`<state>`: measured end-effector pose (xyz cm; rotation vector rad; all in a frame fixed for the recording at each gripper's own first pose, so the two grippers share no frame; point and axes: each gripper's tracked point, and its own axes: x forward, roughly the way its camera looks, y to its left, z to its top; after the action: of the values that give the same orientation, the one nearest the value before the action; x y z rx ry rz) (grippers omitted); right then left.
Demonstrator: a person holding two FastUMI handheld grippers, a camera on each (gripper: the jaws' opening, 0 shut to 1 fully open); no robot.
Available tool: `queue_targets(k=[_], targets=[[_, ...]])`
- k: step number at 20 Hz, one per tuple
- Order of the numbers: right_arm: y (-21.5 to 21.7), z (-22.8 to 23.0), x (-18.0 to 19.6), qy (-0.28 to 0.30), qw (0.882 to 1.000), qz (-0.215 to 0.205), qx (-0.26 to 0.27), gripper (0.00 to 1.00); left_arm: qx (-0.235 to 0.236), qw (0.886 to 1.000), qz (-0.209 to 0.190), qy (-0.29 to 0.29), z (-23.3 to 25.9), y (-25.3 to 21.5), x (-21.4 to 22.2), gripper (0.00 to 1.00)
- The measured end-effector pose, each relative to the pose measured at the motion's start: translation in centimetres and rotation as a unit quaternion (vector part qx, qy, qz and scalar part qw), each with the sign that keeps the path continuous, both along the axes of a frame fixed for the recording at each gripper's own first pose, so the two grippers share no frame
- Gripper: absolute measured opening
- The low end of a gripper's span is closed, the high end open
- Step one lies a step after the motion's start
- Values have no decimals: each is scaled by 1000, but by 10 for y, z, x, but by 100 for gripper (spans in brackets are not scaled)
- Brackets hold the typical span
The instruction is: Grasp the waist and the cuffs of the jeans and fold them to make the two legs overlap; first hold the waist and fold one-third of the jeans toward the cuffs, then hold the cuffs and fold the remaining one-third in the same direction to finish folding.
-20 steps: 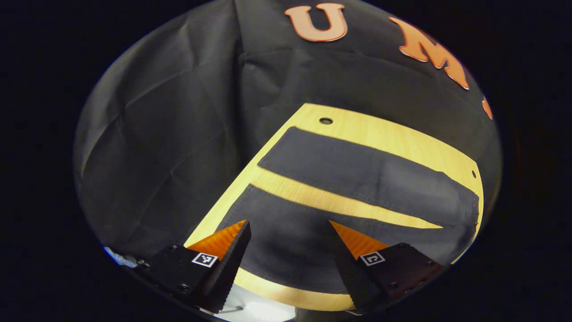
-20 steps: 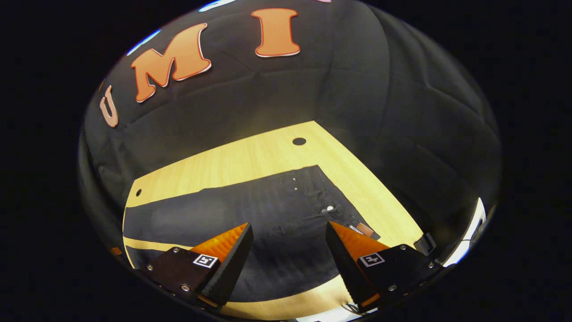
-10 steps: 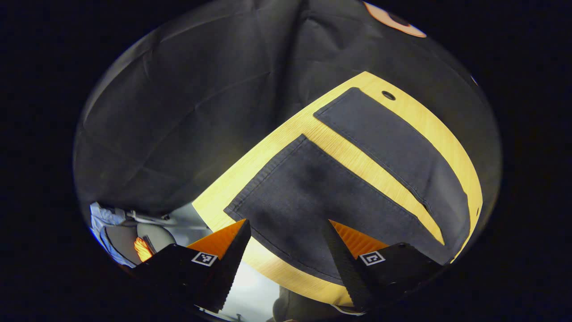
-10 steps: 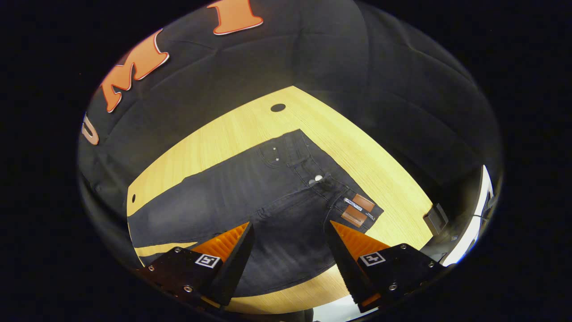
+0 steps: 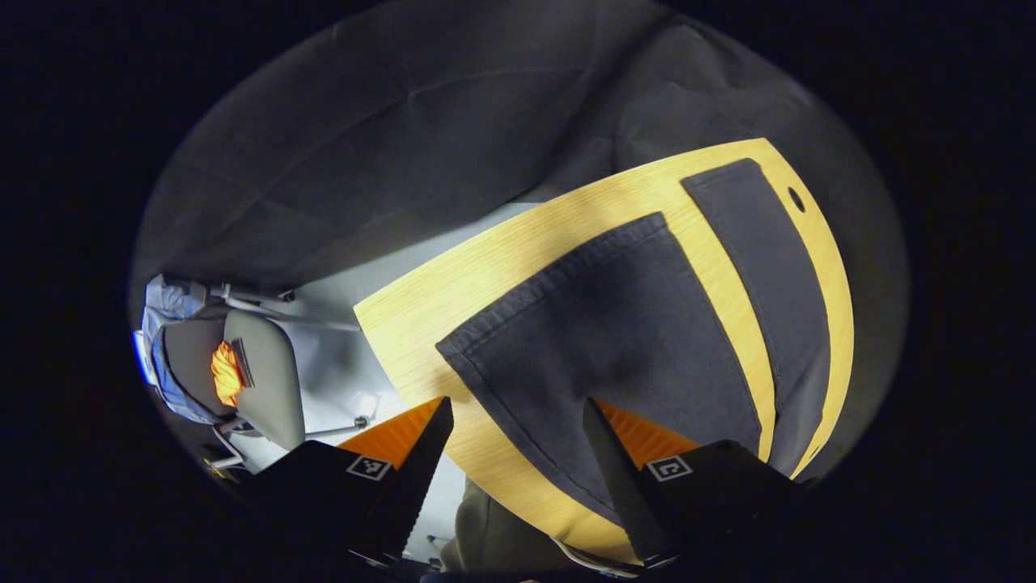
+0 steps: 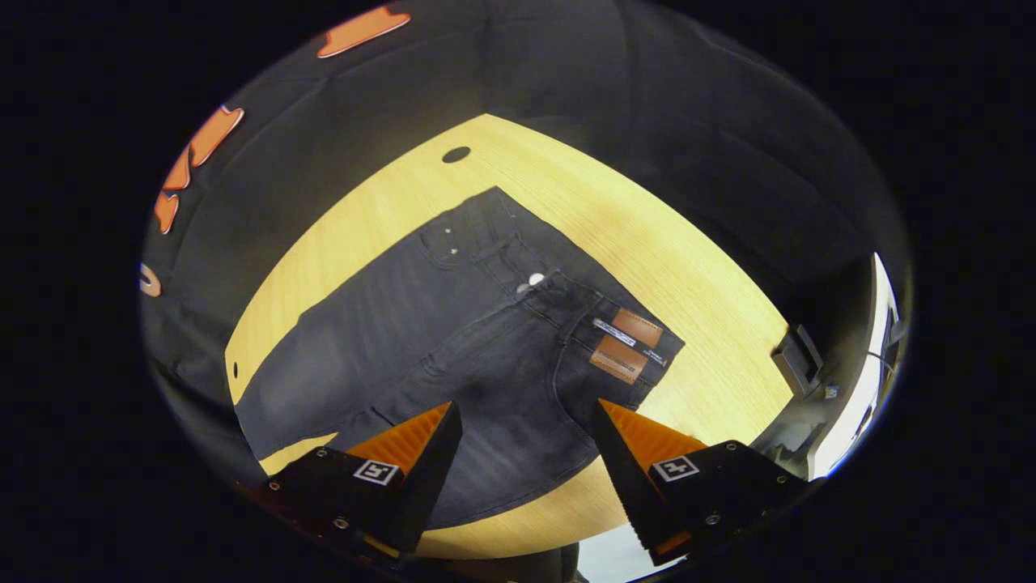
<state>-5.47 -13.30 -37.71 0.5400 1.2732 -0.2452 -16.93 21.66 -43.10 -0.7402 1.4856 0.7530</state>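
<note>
- Wooden table (image 6: 688, 267) inside a black-cloth booth, jeans (image 6: 453, 340) spread flat on it.
- Right gripper view gets the waist end, button (image 6: 535, 279) and leather patches (image 6: 627, 340); right gripper (image 6: 526, 461) spread wide, holding nothing.
- Left gripper view gets both cuffs (image 5: 550, 283) plus a chair (image 5: 243, 372) off the table; left gripper (image 5: 514, 453) also gaping, nothing held.

Before you: a light wooden table (image 6: 696, 267) bearing dark jeans (image 6: 453, 340) spread flat, legs apart.

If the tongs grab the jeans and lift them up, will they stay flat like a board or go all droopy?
Probably droopy: the jeans lie limp and creased on the table. They likely won't slip, since the cuff has a thick stitched hem to pinch.
</note>
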Motion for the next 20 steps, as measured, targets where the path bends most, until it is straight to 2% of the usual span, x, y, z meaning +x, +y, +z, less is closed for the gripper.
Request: queue_targets(k=[4,7,10,14,15,17,18,19,20], targets=[[-15,-23,-12,44,999,-11,1,98,-3,999,28,38,-14,11,-9,97],[-26,-40,-17,70,997,-33,-3,98,-15,997,54,46,-25,9,-9,96],[-30,-56,-26,99,994,-50,-4,98,-31,995,83,51,-31,5,-10,88],[-28,-77,-30,129,986,-105,22,98,-41,993,98,56,-29,8,-10,89],[-31,-82,-26,121,986,-115,14,98,-40,993,98,56,-30,8,-10,89],[-35,-79,-29,138,984,-110,-4,94,-39,993,98,56,-29,7,-8,90],[-34,-79,-32,150,983,-104,-10,88,-38,993,94,51,-29,8,-6,90],[-34,-81,-28,150,983,-103,-9,84,-37,995,79,48,-29,7,-4,85],[-31,-79,-24,146,983,-111,5,68,-31,997,56,40,-27,6,0,80]])
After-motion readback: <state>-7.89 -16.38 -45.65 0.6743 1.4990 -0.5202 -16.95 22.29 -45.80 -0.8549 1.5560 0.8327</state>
